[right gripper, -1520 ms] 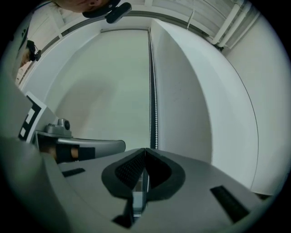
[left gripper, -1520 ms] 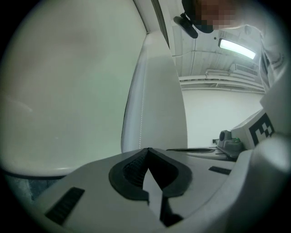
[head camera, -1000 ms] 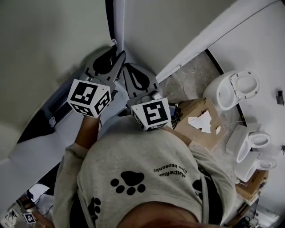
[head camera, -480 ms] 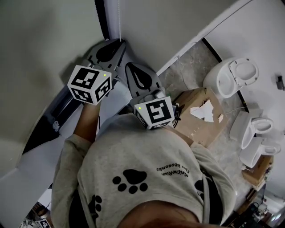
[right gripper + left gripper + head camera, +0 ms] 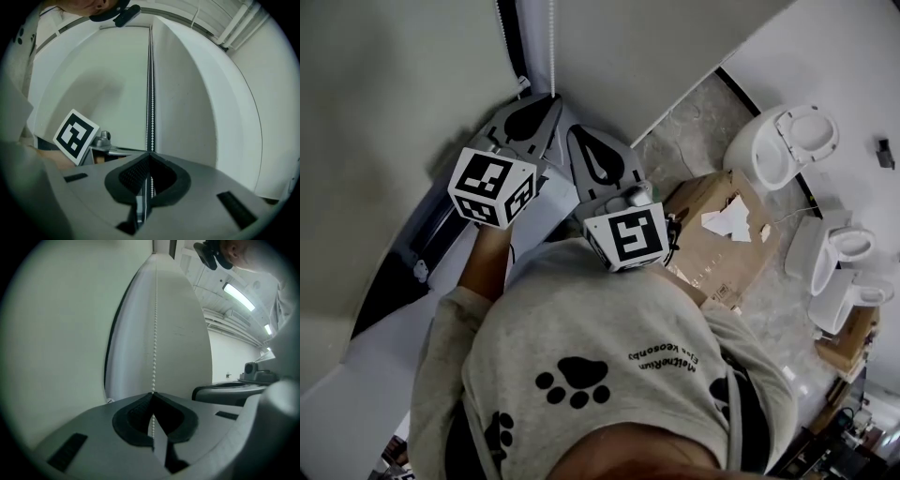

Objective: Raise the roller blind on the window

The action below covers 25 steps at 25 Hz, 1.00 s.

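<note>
Head view, left to right:
- The roller blind (image 5: 394, 103) is a pale sheet filling the upper left of the frame. A dark band (image 5: 403, 272) runs diagonally toward the lower left along its lower edge.
- The bead chain (image 5: 551, 47) comes down from the top edge just right of the blind and meets the left gripper (image 5: 549, 97).
- The right gripper (image 5: 574, 133) sits just beside it, to the lower right. Both grippers point toward the top of the frame.
- The person's grey paw-print shirt (image 5: 600, 375) is at bottom centre.
- A cardboard box (image 5: 722, 244) and white toilets (image 5: 783, 145) are on the floor at right. Only this view shows them.

Left gripper view:
- The jaws have just been closing.
- The tips (image 5: 152, 393) are pressed together on the bead chain (image 5: 154, 333).
- One strand is seen. It rises straight from the tips to the top of the frame, and more beads show in the hollow behind the tips.

Right gripper view:
- Two strands (image 5: 150, 93) run close side by side, a detail the left gripper view lacks.
- The jaws meet at the tips (image 5: 150, 153), pinching the chain.
- The left gripper's marker cube (image 5: 76, 137) is at lower left.

Axis: the chain's long axis runs top to bottom in both gripper views.
</note>
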### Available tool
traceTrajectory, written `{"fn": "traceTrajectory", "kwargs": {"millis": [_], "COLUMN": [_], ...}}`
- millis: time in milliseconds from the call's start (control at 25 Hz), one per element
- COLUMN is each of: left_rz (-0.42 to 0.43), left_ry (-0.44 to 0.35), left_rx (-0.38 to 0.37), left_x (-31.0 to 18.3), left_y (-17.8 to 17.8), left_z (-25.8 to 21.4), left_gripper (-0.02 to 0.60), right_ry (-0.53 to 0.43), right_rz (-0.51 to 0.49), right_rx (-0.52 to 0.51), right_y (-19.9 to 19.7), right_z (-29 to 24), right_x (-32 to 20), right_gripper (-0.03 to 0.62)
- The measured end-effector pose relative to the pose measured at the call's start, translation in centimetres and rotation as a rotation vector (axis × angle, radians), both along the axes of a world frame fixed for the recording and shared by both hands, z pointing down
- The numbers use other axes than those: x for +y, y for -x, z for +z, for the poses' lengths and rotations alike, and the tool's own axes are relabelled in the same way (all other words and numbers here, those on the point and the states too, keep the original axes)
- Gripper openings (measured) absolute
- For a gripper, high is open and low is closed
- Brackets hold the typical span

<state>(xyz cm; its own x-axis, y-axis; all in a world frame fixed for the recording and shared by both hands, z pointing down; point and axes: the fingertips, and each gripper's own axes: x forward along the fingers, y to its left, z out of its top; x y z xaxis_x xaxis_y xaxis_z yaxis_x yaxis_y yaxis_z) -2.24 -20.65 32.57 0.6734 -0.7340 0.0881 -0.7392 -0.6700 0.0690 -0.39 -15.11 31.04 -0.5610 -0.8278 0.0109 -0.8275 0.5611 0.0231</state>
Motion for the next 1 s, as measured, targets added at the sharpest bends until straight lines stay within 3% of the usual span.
{"fn": "traceTrajectory", "kwargs": {"millis": [280, 1000], "left_rz": [0.006, 0.026], "left_ry": [0.004, 0.134], "left_rx": [0.058, 0.04], "left_x": [2.0, 4.8], "left_y": [1.0, -0.9], "left_z": [0.8, 10.9], "left_gripper": [0.008, 0.008], "right_ry": [-0.016, -0.021], "right_rz": [0.019, -0.002], "right_rx": [0.004, 0.059], "right_y": [0.3, 0.7], "right_z": [-0.3, 0.2], "right_x": [0.5, 0.9], "right_gripper": [0.011, 0.011]}}
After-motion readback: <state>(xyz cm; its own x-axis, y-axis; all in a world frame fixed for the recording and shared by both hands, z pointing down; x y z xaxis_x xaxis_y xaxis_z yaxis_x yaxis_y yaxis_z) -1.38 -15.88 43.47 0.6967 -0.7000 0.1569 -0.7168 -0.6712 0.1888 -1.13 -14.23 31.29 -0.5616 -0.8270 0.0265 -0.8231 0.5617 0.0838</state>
